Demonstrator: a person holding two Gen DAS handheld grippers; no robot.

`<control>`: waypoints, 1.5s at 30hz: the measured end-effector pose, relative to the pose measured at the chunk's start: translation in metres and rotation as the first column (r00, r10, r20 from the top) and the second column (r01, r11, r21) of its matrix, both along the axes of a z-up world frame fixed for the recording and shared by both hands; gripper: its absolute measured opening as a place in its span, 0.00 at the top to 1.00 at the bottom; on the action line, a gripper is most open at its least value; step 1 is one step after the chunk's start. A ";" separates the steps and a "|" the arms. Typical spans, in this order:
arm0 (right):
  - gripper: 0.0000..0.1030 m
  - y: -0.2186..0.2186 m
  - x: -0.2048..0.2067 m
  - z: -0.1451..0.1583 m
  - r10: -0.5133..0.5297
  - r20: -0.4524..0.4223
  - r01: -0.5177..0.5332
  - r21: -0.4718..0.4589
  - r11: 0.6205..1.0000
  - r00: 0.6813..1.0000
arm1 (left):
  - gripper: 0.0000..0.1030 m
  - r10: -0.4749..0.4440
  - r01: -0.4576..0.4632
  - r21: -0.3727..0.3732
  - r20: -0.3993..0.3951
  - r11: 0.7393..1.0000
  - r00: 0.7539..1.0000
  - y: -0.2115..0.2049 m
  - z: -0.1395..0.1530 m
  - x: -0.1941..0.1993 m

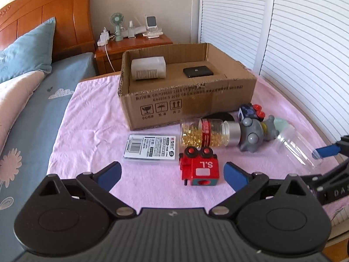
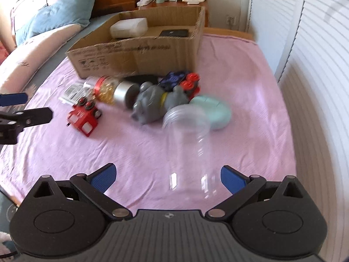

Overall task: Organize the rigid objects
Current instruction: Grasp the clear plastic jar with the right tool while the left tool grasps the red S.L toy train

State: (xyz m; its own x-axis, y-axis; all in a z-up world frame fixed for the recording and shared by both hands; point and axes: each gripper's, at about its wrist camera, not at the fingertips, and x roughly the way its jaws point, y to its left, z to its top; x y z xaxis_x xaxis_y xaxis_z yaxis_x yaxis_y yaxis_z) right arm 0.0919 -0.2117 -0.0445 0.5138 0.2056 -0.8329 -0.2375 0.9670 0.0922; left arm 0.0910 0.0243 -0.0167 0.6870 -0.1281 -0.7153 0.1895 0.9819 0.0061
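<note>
Left tongs [image 1: 172, 172]: you hold them spread wide over the pink sheet [image 1: 91, 135], gripping nothing, blue pads well apart.
Red toy truck [image 1: 199, 167]: it lies on its side just ahead of your left tongs, nearer the right pad, not touched by either.
Right tongs [image 2: 167, 175]: wide apart too, low over the sheet; the near end of the clear plastic jar [image 2: 189, 144] sits between the pads, and you cannot tell from these views whether either pad touches it.
Clear jar: lying on its side, open threaded mouth pointing away from you toward the pile.
Pile: right of the truck, in front of the box, the capsule bottle [image 1: 209, 133] with gold pills and a silver cap lies on its side, cap against the grey toy figure [image 1: 255, 133]; behind that, a blue-and-red toy [image 1: 250, 111]; a mint-green round case [image 2: 212, 111] rests just beside the jar mouth.
Flat pack: the barcoded card pack [image 1: 150, 148] lies flat, left of the truck and near the bottle.
Cardboard box [image 1: 196, 102]: open, at the far side of the sheet, holding a white container [image 1: 148, 67] on the left and a black flat item [image 1: 198, 71] on the right.
Surroundings: a blue pillow [image 1: 28, 50] far left, a wooden nightstand [image 1: 130, 48] behind the box.
</note>
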 end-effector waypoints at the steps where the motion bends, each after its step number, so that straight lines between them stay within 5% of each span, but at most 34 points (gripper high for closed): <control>1: 0.00 0.003 -0.001 0.000 0.007 -0.004 -0.007 0.003 1.000 1.000 | 0.03 0.004 -0.004 -0.001 0.001 1.000 1.000 0.001 0.000 -0.001; 13: 0.00 0.024 -0.011 0.007 0.156 -0.059 -0.150 0.093 0.984 0.986 | 0.03 -0.003 0.002 -0.024 -0.014 1.000 1.000 0.003 -0.002 -0.004; 21: 0.00 0.016 0.021 0.030 0.149 0.110 -0.150 -0.004 0.989 0.983 | 0.03 -0.011 0.010 -0.042 -0.031 0.999 0.999 0.000 -0.005 -0.001; 27: 0.00 0.018 0.049 0.011 0.191 0.003 -0.191 0.004 0.982 0.982 | 0.03 -0.022 0.021 -0.040 -0.043 0.999 0.999 -0.001 -0.009 -0.002; 33: 0.00 0.024 0.016 0.004 0.248 -0.078 -0.248 0.010 0.969 0.966 | 0.03 -0.033 0.031 -0.034 -0.057 0.999 0.998 -0.003 -0.015 0.001; 38: 0.00 0.039 -0.003 -0.020 0.227 -0.065 -0.234 -0.135 0.963 0.972 | 0.03 -0.043 0.040 -0.043 -0.070 0.998 0.997 -0.006 -0.020 0.004; 45: 0.00 0.034 -0.006 -0.028 0.213 0.024 -0.209 -0.114 0.971 0.977 | 0.03 -0.061 0.058 -0.032 -0.074 0.998 0.995 -0.013 -0.031 0.007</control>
